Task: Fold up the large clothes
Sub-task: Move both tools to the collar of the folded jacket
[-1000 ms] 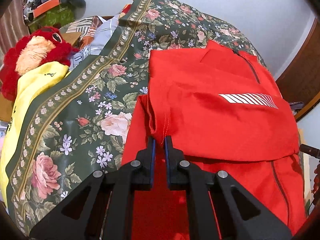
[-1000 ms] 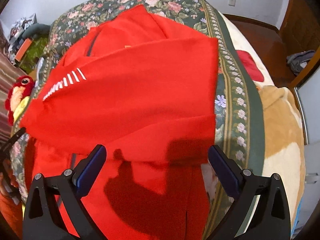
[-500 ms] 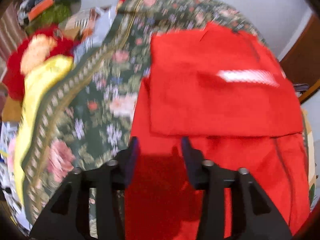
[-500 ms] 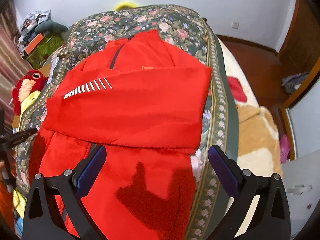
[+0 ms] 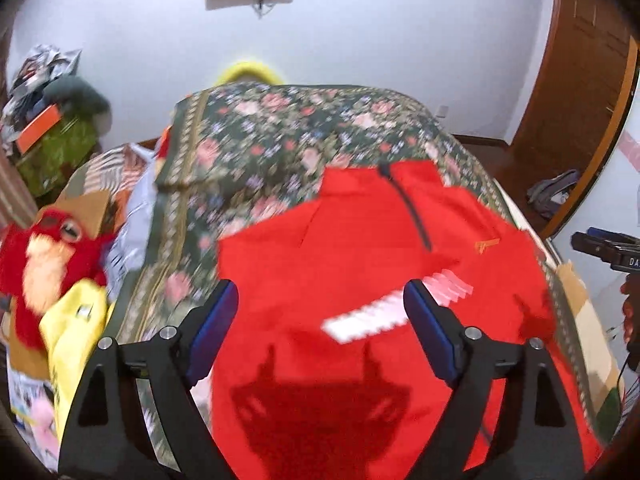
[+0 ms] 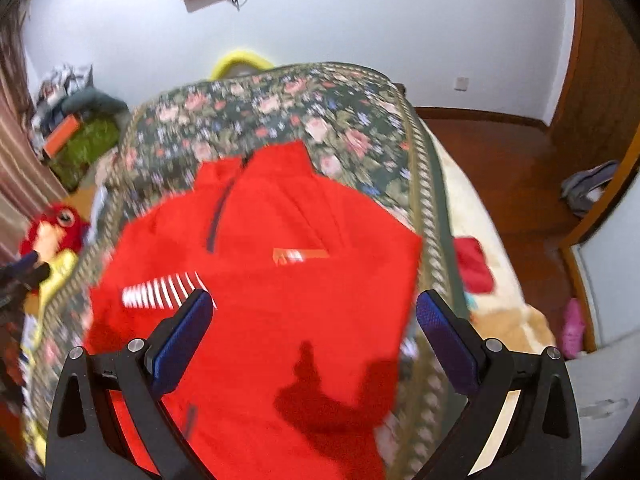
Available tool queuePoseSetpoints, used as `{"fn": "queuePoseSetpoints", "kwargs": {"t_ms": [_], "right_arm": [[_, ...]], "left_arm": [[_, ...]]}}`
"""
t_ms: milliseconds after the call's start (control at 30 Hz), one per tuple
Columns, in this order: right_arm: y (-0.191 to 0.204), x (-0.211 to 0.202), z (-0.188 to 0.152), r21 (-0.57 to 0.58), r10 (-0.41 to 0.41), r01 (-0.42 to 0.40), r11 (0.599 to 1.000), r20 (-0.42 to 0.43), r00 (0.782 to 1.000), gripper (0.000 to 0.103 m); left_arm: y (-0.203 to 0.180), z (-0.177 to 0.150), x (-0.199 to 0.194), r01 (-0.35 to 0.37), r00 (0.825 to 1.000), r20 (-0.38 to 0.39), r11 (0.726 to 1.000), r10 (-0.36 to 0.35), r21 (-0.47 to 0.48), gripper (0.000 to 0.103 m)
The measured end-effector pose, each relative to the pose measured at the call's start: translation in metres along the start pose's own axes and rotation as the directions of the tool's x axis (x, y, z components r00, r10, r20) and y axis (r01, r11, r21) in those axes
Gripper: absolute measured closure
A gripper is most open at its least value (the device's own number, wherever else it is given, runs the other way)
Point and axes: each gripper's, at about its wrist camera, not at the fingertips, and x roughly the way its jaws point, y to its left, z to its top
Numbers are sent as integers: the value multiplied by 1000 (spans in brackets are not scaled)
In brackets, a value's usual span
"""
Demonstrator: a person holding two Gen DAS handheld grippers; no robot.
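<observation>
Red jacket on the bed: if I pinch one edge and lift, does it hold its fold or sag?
The red jacket would probably sag, being thin cloth lying flat on the floral bedspread. The folded-over sleeve looks loose and may slide off. It is likely light.

A home bedroom: floral bedspread (image 5: pixel 280 140), plush toy (image 5: pixel 44 256), wooden wardrobe (image 5: pixel 580 80).

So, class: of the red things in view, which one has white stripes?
The red jacket spread on the floral bedspread; the plush toy and small red cloth have none.
</observation>
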Motion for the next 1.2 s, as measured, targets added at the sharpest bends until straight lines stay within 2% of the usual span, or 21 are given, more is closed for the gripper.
{"fn": "queuePoseSetpoints", "kwargs": {"t_ms": [167, 267, 367, 467, 533, 667, 800, 867, 1000, 1067, 1100, 1133, 1167, 1200], "right_arm": [[0, 30, 26, 61, 38, -38, 997, 10, 999, 2], [-1, 58, 37, 119, 97, -96, 988, -3, 995, 2], [-6, 91, 48, 159, 100, -93, 983, -35, 994, 2], [-15, 125, 51, 229, 108, -87, 969, -84, 991, 2], [-19, 136, 53, 253, 122, -96, 963, -87, 989, 2], [-20, 154, 61, 241, 92, -78, 967, -47, 995, 2], [-24, 174, 72, 231, 85, -73, 970, -44, 995, 2], [-24, 184, 78, 214, 81, -67, 975, -57, 995, 2], [-19, 205, 86, 156, 66, -49, 986, -104, 992, 2], [-15, 216, 86, 135, 89, -69, 989, -152, 984, 6], [-11, 221, 82, 123, 113, -92, 988, -177, 978, 10], [-10, 220, 80, 118, 122, -104, 988, -162, 979, 18], [-9, 219, 78, 118, 129, -113, 987, -145, 981, 31], [-8, 215, 76, 122, 159, -144, 982, -129, 979, 39]], "left_arm": [[-9, 38, 49, 24, 999, -29, 1000, -24, -1, 15], [-12, 55, 88, 41, 997, -69, 999, -42, -15, 15], [-10, 68, 128, 83, 990, -108, 995, -89, -61, 15], [-4, 77, 159, 81, 986, -136, 989, -97, -120, 15], [-2, 81, 175, 95, 983, -144, 985, -115, -141, 15], [7, 86, 210, 105, 980, -148, 976, -134, -189, 15], [20, 85, 251, 144, 961, -177, 934, -211, -327, 15], [21, 82, 269, 155, 953, -193, 920, -236, -360, 15], [15, 75, 292, 159, 936, -243, 920, -256, -358, 15], [9, 72, 293, 161, 941, -238, 935, -242, -316, 15], [6, 71, 291, 166, 944, -229, 941, -238, -296, 22], [4, 70, 288, 184, 944, -218, 942, -249, -281, 29], [3, 70, 287, 202, 940, -214, 939, -266, -278, 44], [3, 70, 284, 218, 937, -208, 934, -281, -283, 57]]}}
